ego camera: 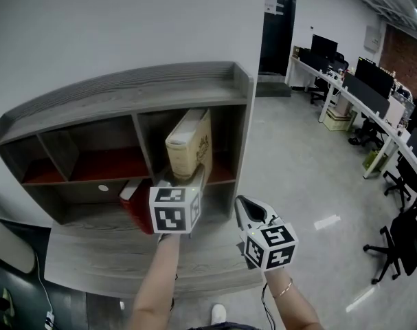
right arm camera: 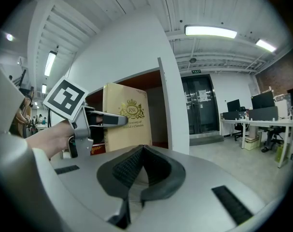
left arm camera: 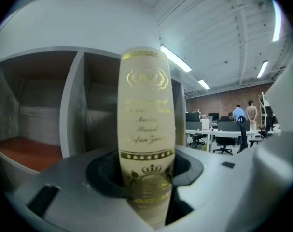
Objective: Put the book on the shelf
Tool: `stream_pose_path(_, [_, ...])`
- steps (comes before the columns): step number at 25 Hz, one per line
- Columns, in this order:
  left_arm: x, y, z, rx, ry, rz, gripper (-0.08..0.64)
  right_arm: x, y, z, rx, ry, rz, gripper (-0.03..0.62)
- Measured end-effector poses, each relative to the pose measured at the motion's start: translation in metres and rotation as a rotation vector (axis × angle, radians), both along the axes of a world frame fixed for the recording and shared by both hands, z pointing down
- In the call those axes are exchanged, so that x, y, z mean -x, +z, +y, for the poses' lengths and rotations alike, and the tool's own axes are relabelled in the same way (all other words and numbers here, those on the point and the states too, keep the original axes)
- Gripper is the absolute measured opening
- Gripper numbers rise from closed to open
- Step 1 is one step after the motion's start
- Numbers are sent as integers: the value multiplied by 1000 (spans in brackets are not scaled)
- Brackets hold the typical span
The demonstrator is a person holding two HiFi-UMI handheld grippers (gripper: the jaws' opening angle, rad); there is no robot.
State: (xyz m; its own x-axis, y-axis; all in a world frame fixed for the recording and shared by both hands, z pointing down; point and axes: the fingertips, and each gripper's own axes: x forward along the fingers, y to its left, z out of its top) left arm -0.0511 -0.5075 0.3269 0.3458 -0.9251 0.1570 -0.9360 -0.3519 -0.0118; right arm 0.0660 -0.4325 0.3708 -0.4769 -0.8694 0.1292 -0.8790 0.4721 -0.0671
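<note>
A cream book with gold print (ego camera: 189,143) stands upright at the mouth of the right-hand compartment of the grey shelf unit (ego camera: 194,81). My left gripper (ego camera: 183,183) is shut on its lower end; in the left gripper view the spine (left arm camera: 145,124) rises straight up between the jaws. The right gripper view shows the book's front cover (right arm camera: 127,124) with the left gripper (right arm camera: 95,120) clamped on it. My right gripper (ego camera: 244,210) hangs to the right of the shelf, below the book, shut with nothing in it (right arm camera: 136,170).
A red book (ego camera: 136,208) leans at the shelf's lower level beside my left gripper. The other compartments (ego camera: 98,160) have red floors. To the right lie open grey floor, desks with monitors (ego camera: 373,81) and office chairs (ego camera: 400,243). People stand far off (left arm camera: 245,112).
</note>
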Motion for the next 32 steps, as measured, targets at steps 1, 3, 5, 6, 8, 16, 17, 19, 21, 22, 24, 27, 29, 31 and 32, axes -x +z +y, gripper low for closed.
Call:
stream_pose_path(1, [-1,1,-4,-1,-1,-1,219,-1,1,-3,3,-1,1,9])
stream_pose_path(3, [-3,3,-12,-6,-4,-5,219,-2,4,-8,8,-1,3,9])
stream_pose_path(5, [-5,4,-20,-10,-6,-10,219,-3,8,-13,14,-2,4,9])
stream_pose_path(6, [-6,4,-24,-12,-6,-11,219,-4,9,-15,17,-2,5,9])
stream_pose_path(8, [-8,3,-32,-15,-6,-11,219,-5,12,-19,24,-3,6,9])
stream_pose_path(16, [-14,1,-54,-27,-10,-10,219,-7,22,-32,48,-8,7,9])
stream_pose_path(17, [-14,1,-57,-29,-11,-10,219,-8,24,-34,52,-8,7,9])
stream_pose_path(19, [-16,2,-60,-34,-12,-12,219,-8,28,-36,61,-7,8,9])
stream_pose_path(21, [-16,2,-59,-42,-14,-15,219,-8,32,-37,71,-9,11,9])
stream_pose_path(22, [-16,2,-59,-46,-15,-15,219,-7,33,-37,74,-9,12,9])
stream_pose_path(24, [-16,2,-59,-55,-12,-12,220,-7,34,-39,77,-10,13,9])
stream_pose_path(27, [-17,0,-60,-67,-3,-6,221,-4,33,-42,74,-15,14,9])
stream_pose_path(29, [-17,0,-60,-74,-2,-6,221,-1,32,-42,71,-19,14,9])
stream_pose_path(31, [-17,0,-60,-76,0,-9,221,1,30,-42,68,-23,14,8])
stream_pose_path(32, [-17,1,-60,-75,3,-9,221,3,29,-42,65,-25,15,9])
